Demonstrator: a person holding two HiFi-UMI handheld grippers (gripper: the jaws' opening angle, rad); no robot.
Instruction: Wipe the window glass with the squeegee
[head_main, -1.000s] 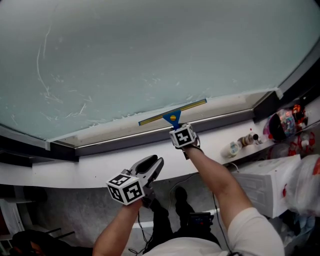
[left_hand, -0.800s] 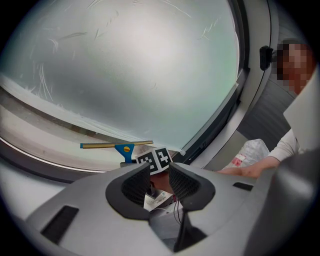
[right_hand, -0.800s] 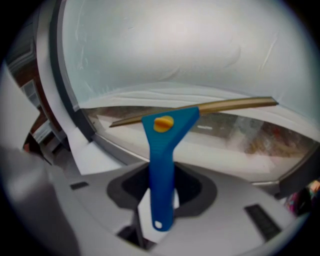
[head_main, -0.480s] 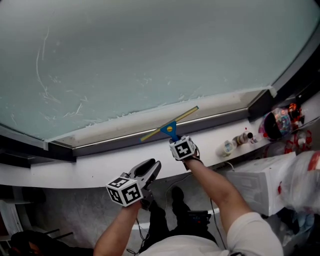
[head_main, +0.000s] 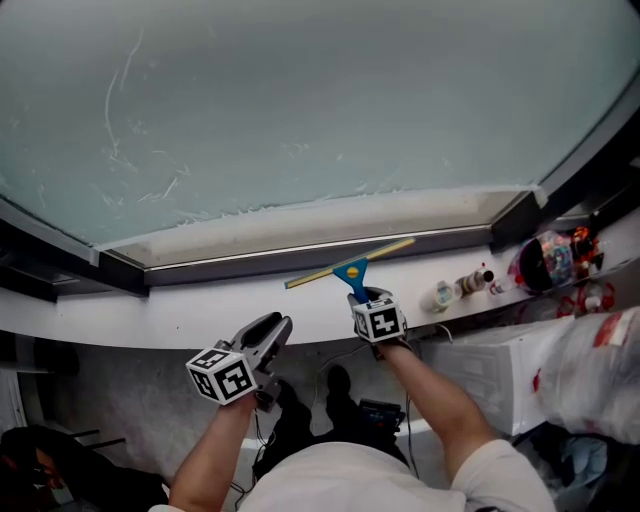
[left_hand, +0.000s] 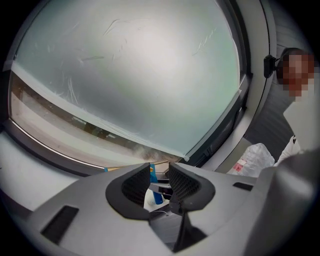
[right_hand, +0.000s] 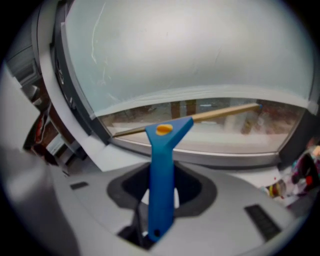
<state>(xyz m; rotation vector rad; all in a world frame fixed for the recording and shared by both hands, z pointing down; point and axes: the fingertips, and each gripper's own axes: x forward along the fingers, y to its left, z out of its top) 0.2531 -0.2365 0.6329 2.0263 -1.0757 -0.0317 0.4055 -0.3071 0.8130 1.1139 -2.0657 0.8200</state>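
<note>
Head view, right gripper (head_main: 366, 298) clenching squeegee (head_main: 352, 268), left gripper (head_main: 270, 327) jaws released, bottles (head_main: 470, 284) on sill (head_main: 180, 315)

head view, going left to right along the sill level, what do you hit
left gripper → right gripper holding the squeegee → small round container → small bottle → colourful bag
</note>
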